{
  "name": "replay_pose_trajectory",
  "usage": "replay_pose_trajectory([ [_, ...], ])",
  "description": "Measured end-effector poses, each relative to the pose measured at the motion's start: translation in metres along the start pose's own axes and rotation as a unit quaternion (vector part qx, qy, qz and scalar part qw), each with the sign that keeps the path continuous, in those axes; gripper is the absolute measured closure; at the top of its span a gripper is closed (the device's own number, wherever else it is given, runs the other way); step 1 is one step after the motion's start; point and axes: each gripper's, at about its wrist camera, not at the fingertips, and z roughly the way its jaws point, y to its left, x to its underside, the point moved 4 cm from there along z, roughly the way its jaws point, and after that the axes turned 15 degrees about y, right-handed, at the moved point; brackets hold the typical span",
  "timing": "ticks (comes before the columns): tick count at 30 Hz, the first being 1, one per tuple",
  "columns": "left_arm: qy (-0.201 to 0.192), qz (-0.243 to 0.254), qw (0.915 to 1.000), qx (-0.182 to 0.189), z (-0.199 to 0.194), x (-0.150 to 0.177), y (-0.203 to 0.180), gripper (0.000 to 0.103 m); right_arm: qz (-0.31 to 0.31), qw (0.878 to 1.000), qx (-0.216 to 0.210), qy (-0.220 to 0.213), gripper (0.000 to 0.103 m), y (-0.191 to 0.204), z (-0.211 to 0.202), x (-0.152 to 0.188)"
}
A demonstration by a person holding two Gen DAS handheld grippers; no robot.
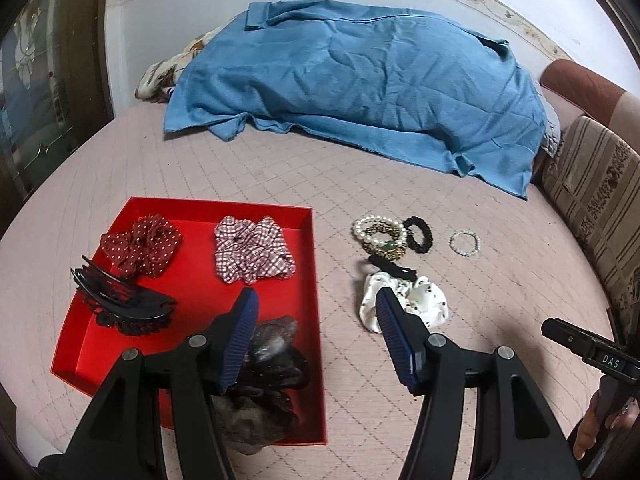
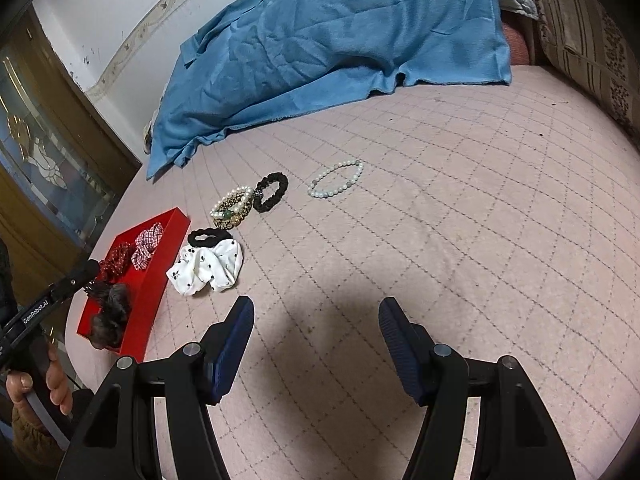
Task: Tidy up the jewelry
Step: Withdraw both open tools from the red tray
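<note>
A red tray [image 1: 316,264] lies on the pink quilted bed and holds a red dotted scrunchie [image 1: 142,248], a checked scrunchie [image 1: 252,254], a black claw clip [image 1: 120,296] and a dark scrunchie [image 1: 264,384]. To its right on the bed lie a white dotted scrunchie [image 1: 416,300], a black hair tie [image 1: 392,268], stacked pearl and gold bracelets [image 1: 380,234], a black scrunchie [image 1: 418,234] and a pale bead bracelet [image 1: 464,243]. My left gripper [image 1: 316,312] is open and empty over the tray's right edge. My right gripper [image 2: 316,316] is open and empty above bare bed; the bead bracelet [image 2: 336,180] lies ahead of it.
A blue blanket [image 1: 360,80] covers a heap at the back of the bed. A striped cushion [image 1: 592,200] lines the right side. A wooden door with glass [image 2: 40,160] stands at the left. The tray [image 2: 140,312] sits near the bed's left edge.
</note>
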Motion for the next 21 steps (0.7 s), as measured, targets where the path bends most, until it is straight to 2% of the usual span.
replay_pose_trajectory([
  [10, -0.006, -0.005, 1.0, 0.004, -0.01, 0.004, 0.003, 0.043, -0.015, 1.0, 0.008, -0.008, 0.034, 0.016, -0.009, 0.002],
  [21, -0.036, 0.003, 0.9993, -0.008, -0.05, -0.001, 0.001, 0.043, -0.021, 1.0, 0.003, -0.022, 0.034, 0.023, -0.024, 0.004],
])
